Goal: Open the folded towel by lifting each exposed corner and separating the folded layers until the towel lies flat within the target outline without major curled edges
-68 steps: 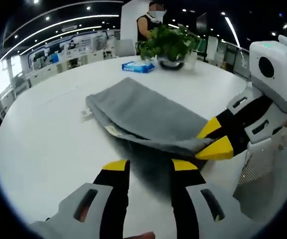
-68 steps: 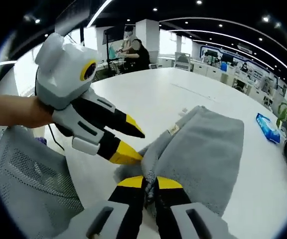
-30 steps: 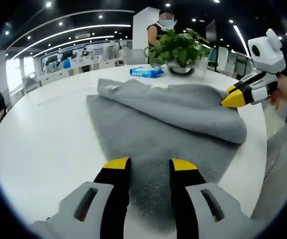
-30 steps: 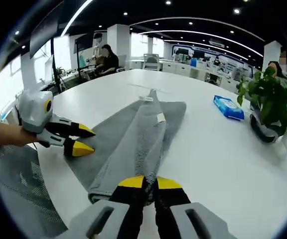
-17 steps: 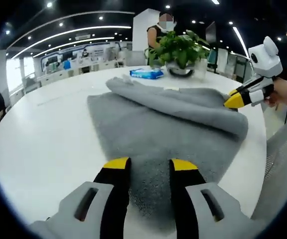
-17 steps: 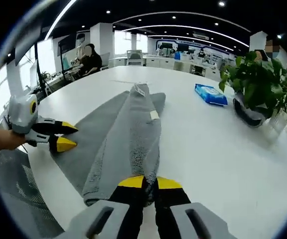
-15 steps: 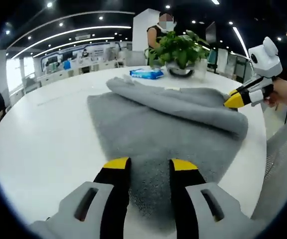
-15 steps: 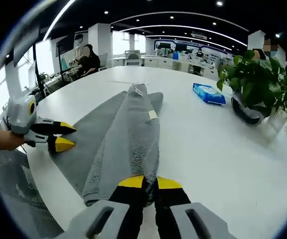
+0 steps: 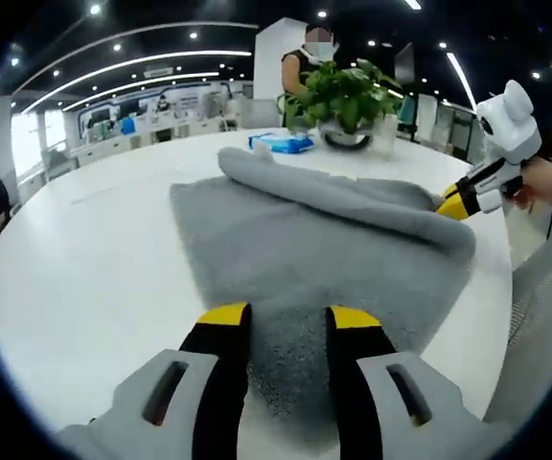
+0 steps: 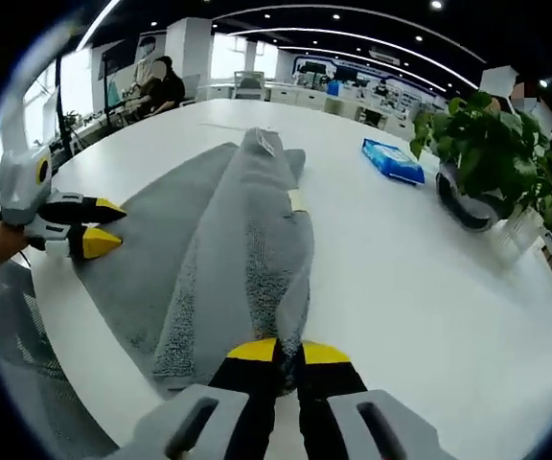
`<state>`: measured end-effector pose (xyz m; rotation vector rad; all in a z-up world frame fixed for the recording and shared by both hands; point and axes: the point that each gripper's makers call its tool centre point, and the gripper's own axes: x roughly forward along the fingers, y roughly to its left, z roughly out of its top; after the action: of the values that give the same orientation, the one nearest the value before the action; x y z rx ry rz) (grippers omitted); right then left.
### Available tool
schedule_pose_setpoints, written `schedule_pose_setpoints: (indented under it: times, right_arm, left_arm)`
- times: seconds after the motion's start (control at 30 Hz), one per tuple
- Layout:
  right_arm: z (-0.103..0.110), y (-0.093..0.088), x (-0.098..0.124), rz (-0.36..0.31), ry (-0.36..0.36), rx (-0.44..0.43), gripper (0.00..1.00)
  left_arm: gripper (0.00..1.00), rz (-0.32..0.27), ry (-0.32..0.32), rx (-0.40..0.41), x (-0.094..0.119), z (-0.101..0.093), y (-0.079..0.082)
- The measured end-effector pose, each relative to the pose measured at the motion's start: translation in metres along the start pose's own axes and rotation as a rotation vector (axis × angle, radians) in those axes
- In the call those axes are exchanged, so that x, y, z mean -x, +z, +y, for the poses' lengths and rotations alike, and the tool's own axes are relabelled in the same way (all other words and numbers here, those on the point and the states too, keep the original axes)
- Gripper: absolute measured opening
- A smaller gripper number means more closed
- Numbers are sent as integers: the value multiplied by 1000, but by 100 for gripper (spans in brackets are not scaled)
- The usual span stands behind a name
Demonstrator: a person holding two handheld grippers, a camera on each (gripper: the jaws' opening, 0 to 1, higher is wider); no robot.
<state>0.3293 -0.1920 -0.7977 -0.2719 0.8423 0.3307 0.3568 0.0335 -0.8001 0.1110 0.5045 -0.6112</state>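
Towel (image 9: 305,249) fold carried farther across white table (image 9: 84,259); open-plan office behind.

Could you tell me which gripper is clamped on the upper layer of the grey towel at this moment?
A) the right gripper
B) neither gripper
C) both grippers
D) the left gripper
A: the right gripper is shut on the folded-over layer of the towel, while the left gripper hovers open over the flat layer.
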Motion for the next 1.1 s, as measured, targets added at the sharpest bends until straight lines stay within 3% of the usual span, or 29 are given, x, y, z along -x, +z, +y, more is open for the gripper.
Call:
schedule_pose_setpoints:
  times: [0.3,0.53,1.1]
  right_arm:
    - [-10,-15,1,57,-32,-62,4]
    - [-11,-17,2,58,-27,-111,4]
    - [-11,-28,7,92,-28,-194,4]
  left_arm:
    - [31,-3,2,3,0,0,0]
    - [31,8,14,13,1,1,-1]
    - [29,52,145,84,19,11,-11]
